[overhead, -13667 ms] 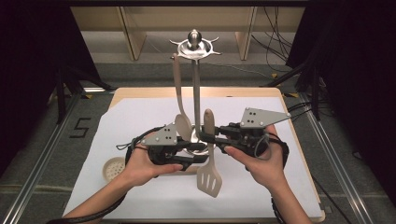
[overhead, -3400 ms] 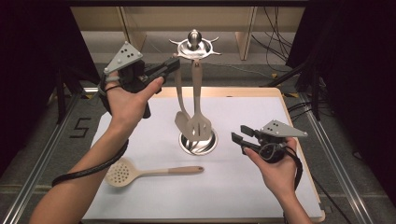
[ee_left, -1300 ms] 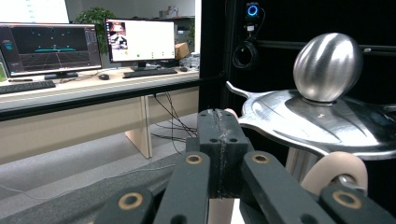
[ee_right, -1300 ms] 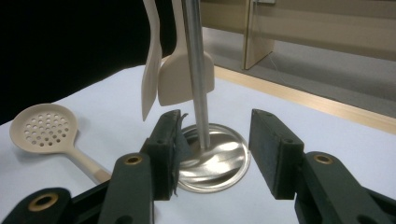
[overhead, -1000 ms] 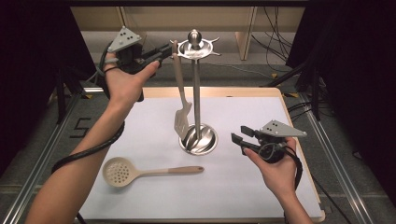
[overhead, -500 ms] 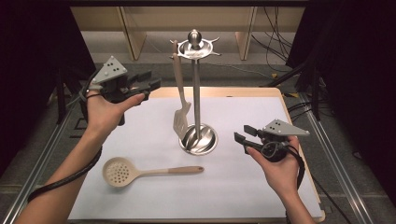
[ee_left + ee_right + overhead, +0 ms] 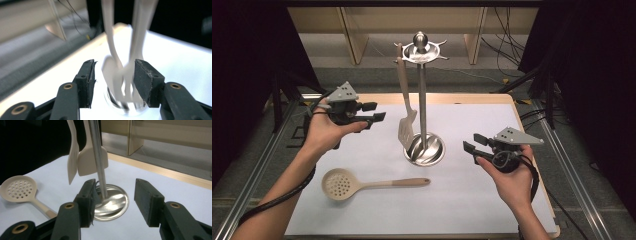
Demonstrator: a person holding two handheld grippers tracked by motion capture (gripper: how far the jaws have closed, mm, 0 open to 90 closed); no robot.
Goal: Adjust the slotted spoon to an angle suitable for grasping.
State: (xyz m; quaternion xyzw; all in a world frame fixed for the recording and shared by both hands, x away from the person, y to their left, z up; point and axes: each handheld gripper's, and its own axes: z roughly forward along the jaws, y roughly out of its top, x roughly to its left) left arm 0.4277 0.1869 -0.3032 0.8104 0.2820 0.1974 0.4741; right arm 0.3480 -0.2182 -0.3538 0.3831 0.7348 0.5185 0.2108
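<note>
The left gripper is held up in the left hand over the tabletop's left rear part, forearm stretched in from bottom left, jaws pointed level toward the tall steel utensil stand w/ round base. Its jaws have just been opening and stand wide apart, nothing between them. The right gripper is held low in the right hand at the right, jaws also apart & empty, aimed at the stand's base.

In the high view the cream slotted turner is seen hanging from the stand's top ring, just left of the pole, between left gripper and stand but apart from the jaws. The beige perforated skimmer spoon w/ wooden handle is seen flat on the tabletop, front left, well below the left gripper.

In the left gripper view the stand and turner are blurred, framed between the jaws farther off. In the right gripper view two hanging cream blades are seen beside the pole, plus the skimmer's bowl at far left.
</note>
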